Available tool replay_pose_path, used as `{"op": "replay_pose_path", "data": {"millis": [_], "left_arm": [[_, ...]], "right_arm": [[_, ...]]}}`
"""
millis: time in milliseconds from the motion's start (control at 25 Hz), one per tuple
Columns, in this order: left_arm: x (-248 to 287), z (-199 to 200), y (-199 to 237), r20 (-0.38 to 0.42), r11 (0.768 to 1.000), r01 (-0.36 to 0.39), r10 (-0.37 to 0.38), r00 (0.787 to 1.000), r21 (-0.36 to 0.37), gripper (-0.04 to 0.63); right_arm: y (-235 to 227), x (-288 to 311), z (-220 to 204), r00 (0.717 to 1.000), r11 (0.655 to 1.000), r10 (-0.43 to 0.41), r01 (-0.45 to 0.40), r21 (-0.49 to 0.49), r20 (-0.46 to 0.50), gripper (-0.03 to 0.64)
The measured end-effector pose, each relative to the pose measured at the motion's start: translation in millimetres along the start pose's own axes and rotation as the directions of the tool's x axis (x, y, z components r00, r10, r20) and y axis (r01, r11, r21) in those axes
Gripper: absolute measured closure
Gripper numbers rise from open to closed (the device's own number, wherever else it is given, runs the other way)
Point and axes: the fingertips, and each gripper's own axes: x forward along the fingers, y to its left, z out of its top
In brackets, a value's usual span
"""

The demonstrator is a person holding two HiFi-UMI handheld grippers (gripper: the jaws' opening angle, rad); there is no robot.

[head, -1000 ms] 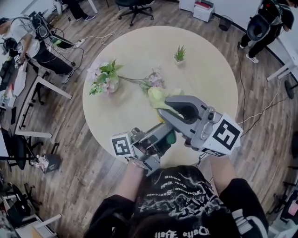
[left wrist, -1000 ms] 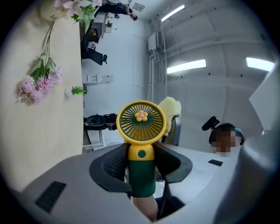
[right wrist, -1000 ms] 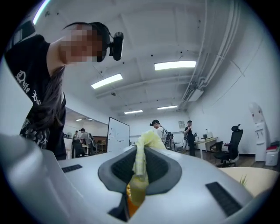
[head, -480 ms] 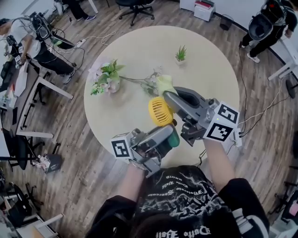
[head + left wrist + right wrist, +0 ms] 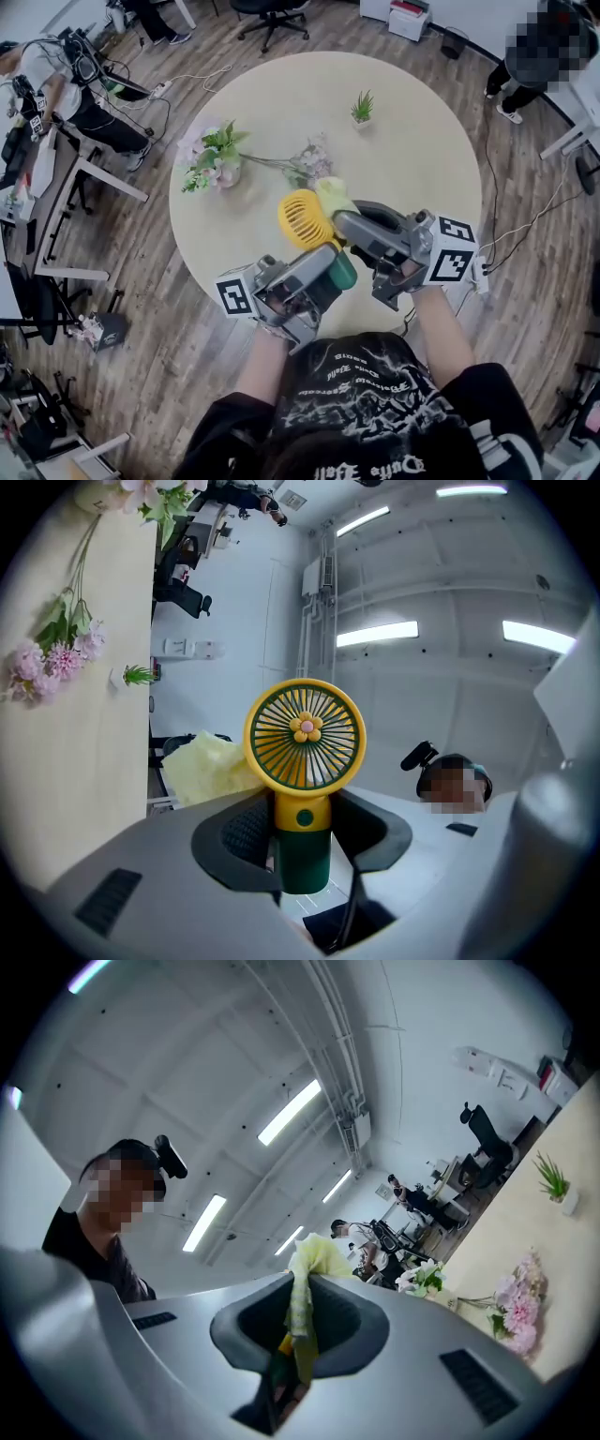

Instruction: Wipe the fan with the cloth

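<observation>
A small hand fan with a yellow round head (image 5: 305, 218) and a dark green handle (image 5: 343, 271) is held up over the table's near edge. My left gripper (image 5: 330, 266) is shut on that handle. In the left gripper view the fan head (image 5: 304, 733) stands upright above the jaws, and the handle (image 5: 304, 855) sits between them. My right gripper (image 5: 343, 221) is shut on a pale yellow cloth (image 5: 335, 196) just right of the fan head. In the right gripper view the cloth (image 5: 302, 1302) hangs pinched between the jaws. The same cloth (image 5: 211, 766) shows beside the fan.
The round beige table (image 5: 422, 150) carries a small potted plant (image 5: 362, 110), a flower bouquet (image 5: 214, 159) and loose pink flowers (image 5: 311, 161). Desks with seated people (image 5: 66, 84) stand at the left, an office chair (image 5: 272, 14) at the far side, and another person at the upper right.
The right gripper, which lay over the fan with the cloth, has rolled and drawn back to the right. The fan's yellow head is now uncovered. The left gripper has hardly moved.
</observation>
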Motion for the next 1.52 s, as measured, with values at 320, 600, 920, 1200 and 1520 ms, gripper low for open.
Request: {"op": "replay_pose_path", "data": {"millis": [320,600,920,1200,1520], "left_arm": [[-3,-6,1,-0.035,0.999,-0.014,0.015,0.999,0.049,0.397],[-13,-12,-4,-0.029,0.996,-0.016,0.018,0.999,0.083,0.397],[-23,1,-1,0.084,0.994,0.004,-0.013,0.996,0.112,0.397],[-31,5,6,0.145,0.999,0.003,-0.009,0.989,0.047,0.397],[-54,-11,45,0.065,0.989,-0.149,0.149,0.987,0.002,0.397]], "right_arm": [[30,0,-11,0.99,0.99,0.138,-0.137,0.022,-0.013,0.575],[45,-4,-25,0.98,0.978,0.201,-0.2,0.061,-0.013,0.575],[29,-15,-40,0.995,0.982,0.098,-0.099,0.164,0.011,0.576],[21,-26,-50,0.994,0.959,0.075,-0.095,0.265,0.083,0.575],[-2,-79,-24,0.943,0.98,-0.132,0.079,0.181,0.307,0.577]]}}
